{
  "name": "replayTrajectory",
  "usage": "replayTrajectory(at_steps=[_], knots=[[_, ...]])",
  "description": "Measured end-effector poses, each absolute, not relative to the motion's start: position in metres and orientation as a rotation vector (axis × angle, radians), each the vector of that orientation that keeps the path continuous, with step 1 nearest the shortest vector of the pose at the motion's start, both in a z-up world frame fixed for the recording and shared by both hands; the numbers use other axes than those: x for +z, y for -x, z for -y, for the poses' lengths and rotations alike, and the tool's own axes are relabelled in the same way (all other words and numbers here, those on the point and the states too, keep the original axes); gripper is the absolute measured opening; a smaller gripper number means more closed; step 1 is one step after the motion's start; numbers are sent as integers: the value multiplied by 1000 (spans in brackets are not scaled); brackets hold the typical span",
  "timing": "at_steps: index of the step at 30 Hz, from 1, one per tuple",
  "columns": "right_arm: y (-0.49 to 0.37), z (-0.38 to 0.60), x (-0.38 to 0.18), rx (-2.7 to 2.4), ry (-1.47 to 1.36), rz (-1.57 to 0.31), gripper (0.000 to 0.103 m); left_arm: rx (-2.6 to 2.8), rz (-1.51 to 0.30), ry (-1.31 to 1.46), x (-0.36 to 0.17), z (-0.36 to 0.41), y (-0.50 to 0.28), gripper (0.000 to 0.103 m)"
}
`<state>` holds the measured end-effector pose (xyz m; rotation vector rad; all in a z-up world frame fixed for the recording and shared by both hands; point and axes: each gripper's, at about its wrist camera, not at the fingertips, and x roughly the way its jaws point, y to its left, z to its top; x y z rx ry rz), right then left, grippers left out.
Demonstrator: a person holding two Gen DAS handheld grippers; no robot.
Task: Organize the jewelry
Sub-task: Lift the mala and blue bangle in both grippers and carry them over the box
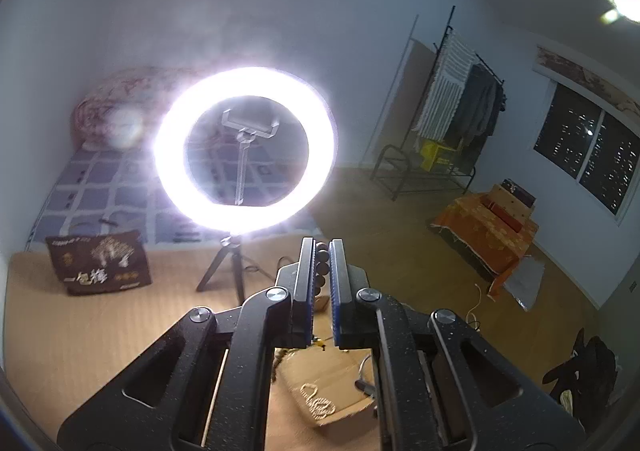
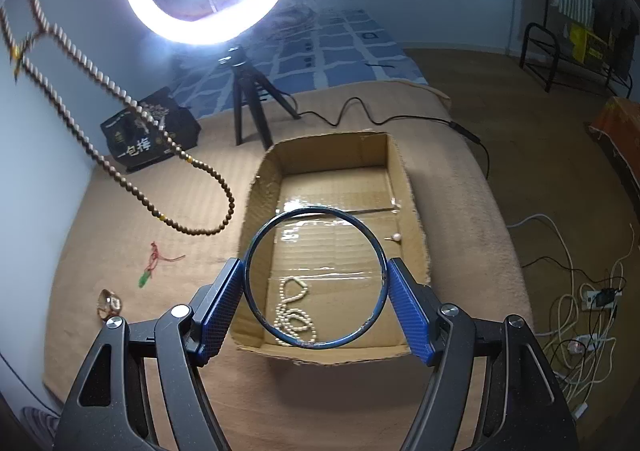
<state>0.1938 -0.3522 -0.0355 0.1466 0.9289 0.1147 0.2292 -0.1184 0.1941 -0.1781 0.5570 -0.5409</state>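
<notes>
Bangle [image 2: 316, 278] sits across the right claw [image 2: 316, 291], both blue pads [image 2: 218, 311] pressing its rim on opposite sides, jaws spread wide to span it. It looks like a thin, stiff metal hoop: light, smooth, likely slippery against a pinch, so the across-the-diameter hold seems the sound one; squeeze harder and it may pop out sideways. Just beyond and below the claw lies the open box [image 2: 404, 187], cardboard with glossy tape on the floor. Pearls [image 2: 294, 313] lie coiled in its near end, seen through the hoop; a small pearl piece [image 2: 396, 238] rests near its right wall. Left of the claw on the mat: a ring [image 2: 109, 303], then a red cord with green charm [image 2: 154, 265]. Farther left and above, the bead string [image 2: 132, 107] hangs in a long loop, limp and swinging by the blur, so it will drape and tangle; take it by a short bunch.

Left claw [image 1: 322, 263] is closed tight on dark beads [image 1: 322, 267] of that string, a few showing between the pads. Below it, the box corner with pearls; beyond, the ring light [image 1: 244, 149].

Only the right view shows the bangle, box interior, loose mat items and the string's hanging length. Only the left view shows the pinch on the beads.
</notes>
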Motion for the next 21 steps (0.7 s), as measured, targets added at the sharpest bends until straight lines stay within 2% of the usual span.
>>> replayTrajectory(at_steps=[10, 21], knots=[[-195, 371, -46, 90, -151, -956, 72, -594, -594, 176, 181, 172, -249, 4], [-201, 381, -63, 72, -155, -1000, 72, -557, -704, 125, 121, 200, -277, 4]])
